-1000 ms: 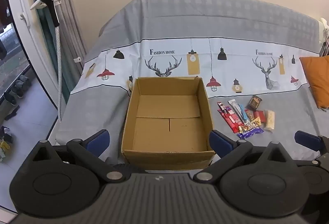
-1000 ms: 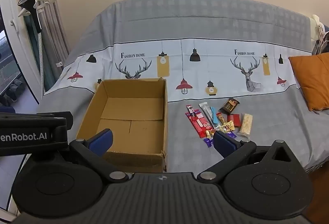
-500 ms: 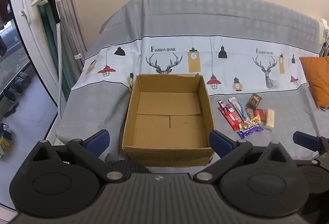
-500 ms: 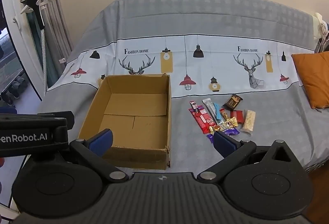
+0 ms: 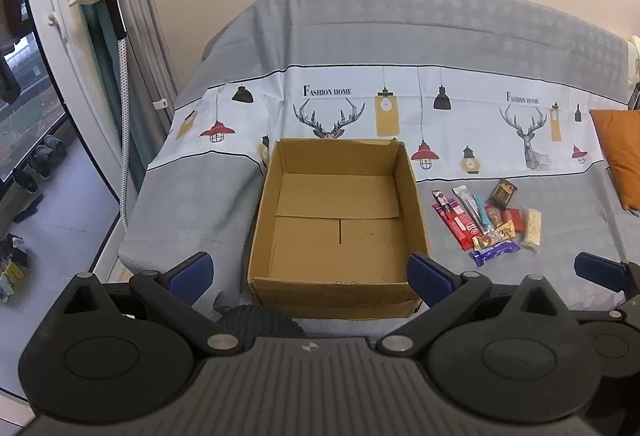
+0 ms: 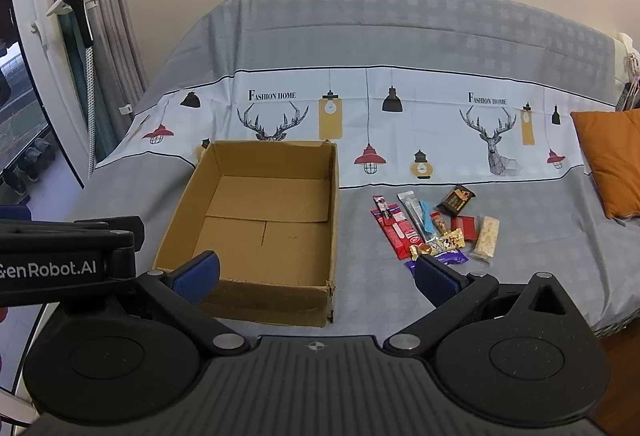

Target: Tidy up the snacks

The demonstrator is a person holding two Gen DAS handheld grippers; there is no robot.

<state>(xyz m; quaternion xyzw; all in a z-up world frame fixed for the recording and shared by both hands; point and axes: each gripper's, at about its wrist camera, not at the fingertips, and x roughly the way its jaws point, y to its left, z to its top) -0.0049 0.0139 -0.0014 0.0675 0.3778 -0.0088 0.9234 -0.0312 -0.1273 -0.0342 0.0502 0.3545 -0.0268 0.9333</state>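
Note:
An empty open cardboard box [image 5: 338,232] [image 6: 260,224] sits on the bed. To its right lies a cluster of several wrapped snacks [image 5: 486,222] [image 6: 436,228]: red bars, a blue stick, a brown packet, a purple wrapper, a pale bar. My left gripper [image 5: 310,272] is open and empty, held back in front of the box's near wall. My right gripper [image 6: 316,272] is open and empty, in front of the box's right corner, its right fingertip [image 6: 434,274] near the purple wrapper. The right gripper's fingertip also shows in the left wrist view [image 5: 596,270].
The bed has a grey and white printed cover [image 6: 360,107]. An orange pillow [image 6: 612,159] lies at the right edge. A garment steamer [image 5: 116,11] and curtains stand at the left, with floor and shoes below. A dark knitted item [image 5: 256,320] lies by the box's near wall.
Both grippers have crept forward and slightly up, so the box and snacks sit a little lower and farther in view. Both stay open and empty.

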